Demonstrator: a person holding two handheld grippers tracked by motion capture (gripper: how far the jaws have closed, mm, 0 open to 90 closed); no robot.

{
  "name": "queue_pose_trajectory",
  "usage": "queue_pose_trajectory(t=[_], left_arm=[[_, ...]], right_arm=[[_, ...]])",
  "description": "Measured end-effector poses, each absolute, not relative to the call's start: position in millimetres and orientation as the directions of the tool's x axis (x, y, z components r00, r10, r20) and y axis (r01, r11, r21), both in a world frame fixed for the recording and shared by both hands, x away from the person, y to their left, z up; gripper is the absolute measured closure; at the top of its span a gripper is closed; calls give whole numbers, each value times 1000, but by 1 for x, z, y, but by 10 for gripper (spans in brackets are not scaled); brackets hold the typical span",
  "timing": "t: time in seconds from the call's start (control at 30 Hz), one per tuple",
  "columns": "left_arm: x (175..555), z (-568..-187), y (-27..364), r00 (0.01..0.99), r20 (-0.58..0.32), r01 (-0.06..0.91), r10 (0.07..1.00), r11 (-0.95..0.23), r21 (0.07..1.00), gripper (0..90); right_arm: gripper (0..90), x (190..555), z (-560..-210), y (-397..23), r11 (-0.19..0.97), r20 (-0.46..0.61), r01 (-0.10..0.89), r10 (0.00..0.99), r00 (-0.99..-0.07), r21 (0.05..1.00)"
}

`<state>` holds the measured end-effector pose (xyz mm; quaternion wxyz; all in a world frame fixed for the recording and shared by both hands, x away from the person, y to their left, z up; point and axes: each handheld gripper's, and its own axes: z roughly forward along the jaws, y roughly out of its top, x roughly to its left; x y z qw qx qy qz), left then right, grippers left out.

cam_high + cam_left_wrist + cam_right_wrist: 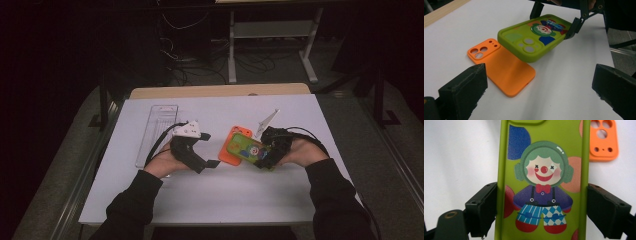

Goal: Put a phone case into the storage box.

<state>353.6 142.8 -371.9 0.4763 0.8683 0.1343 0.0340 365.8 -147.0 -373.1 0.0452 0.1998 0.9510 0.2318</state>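
Two phone cases sit near the middle of the white table (200,195). The right gripper (263,155) clamps the green clown case (544,182) by its long edges, lifted and tilted above the orange case (504,70) lying flat. The left gripper (212,163) hovers just beside them, jaws wide apart with nothing between them.

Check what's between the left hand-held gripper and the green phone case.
Between the left hand-held gripper and the green phone case: the orange phone case and bare white table, in the left gripper view.
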Motion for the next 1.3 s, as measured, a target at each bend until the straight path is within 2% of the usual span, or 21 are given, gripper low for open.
queue_pose_trajectory(t=[0.17, 0.73, 0.9, 1.3], left_arm=[[353, -370, 143, 967, -32, 169, 251, -549, 818, 0], [335, -381, 124, 991, -46, 118, 125, -658, 744, 0], [333, -384, 118, 996, -27, 74, 79, -685, 725, 0], [323, -392, 107, 998, -49, 58, 33, -705, 706, 7]], right_arm=[[152, 357, -377, -139, 839, -2, 313, 350, -937, 444], [152, 333, -376, -110, 900, -18, 121, 141, -990, 419], [152, 328, -375, -103, 907, -23, 90, 109, -994, 412], [151, 318, -369, -89, 908, -40, 27, 48, -998, 418]])
